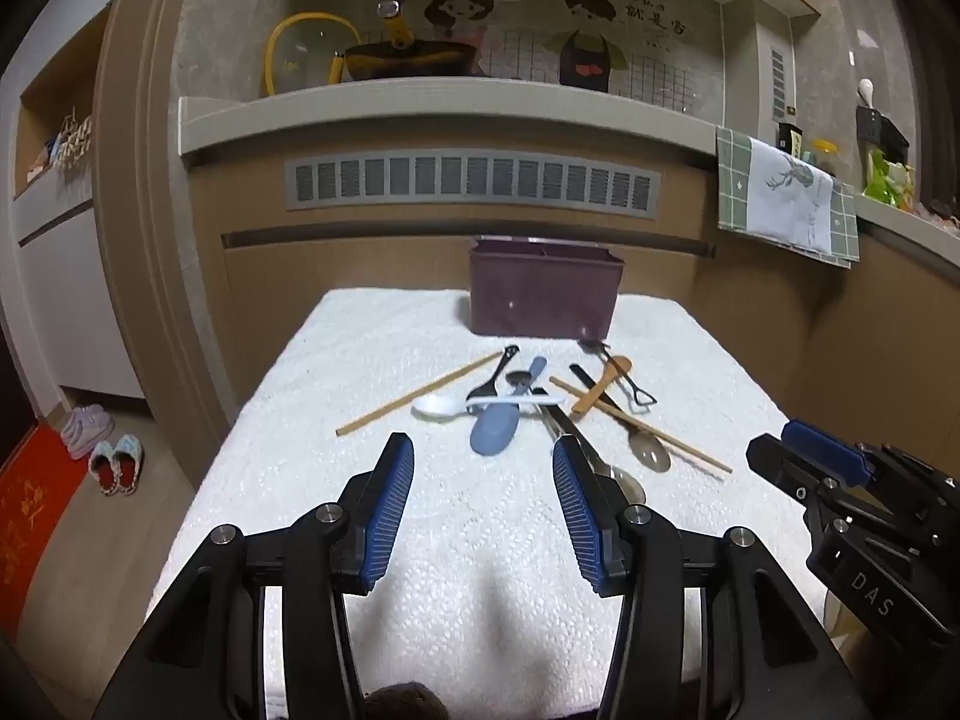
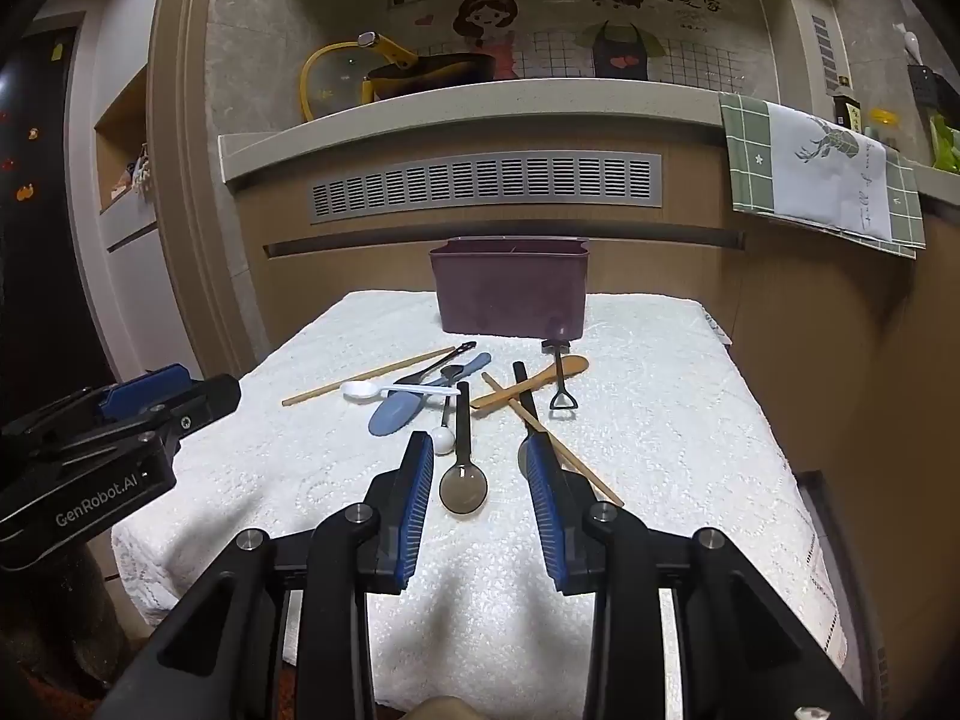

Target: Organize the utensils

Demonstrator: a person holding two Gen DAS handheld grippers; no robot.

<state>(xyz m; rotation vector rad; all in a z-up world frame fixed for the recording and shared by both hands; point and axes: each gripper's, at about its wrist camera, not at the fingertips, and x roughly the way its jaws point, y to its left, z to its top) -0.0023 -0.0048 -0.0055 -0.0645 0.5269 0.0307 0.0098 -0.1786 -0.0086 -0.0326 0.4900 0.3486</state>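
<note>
A purple utensil holder (image 1: 545, 291) (image 2: 510, 294) stands at the far end of a white towel (image 1: 336, 498) (image 2: 660, 456). In front of it lies a jumble of utensils: a blue spatula (image 1: 498, 426) (image 2: 396, 411), a white plastic spoon (image 1: 444, 405) (image 2: 366, 390), a black fork (image 1: 489, 378), wooden chopsticks (image 1: 414, 393) (image 2: 366, 375), a wooden spoon (image 1: 603, 384) (image 2: 534, 381), a small black shovel spoon (image 2: 561, 384) and a translucent brown spoon (image 2: 463, 483) (image 1: 648, 450). My left gripper (image 1: 483, 450) hovers open, short of the pile. My right gripper (image 2: 477, 450) is open above the brown spoon, holding nothing.
The towel covers a small table in front of a wooden counter with a vent grille (image 1: 474, 183). A green cloth (image 1: 786, 195) hangs off the counter at the right. Slippers (image 1: 117, 462) and a red mat (image 1: 30, 516) lie on the floor at the left.
</note>
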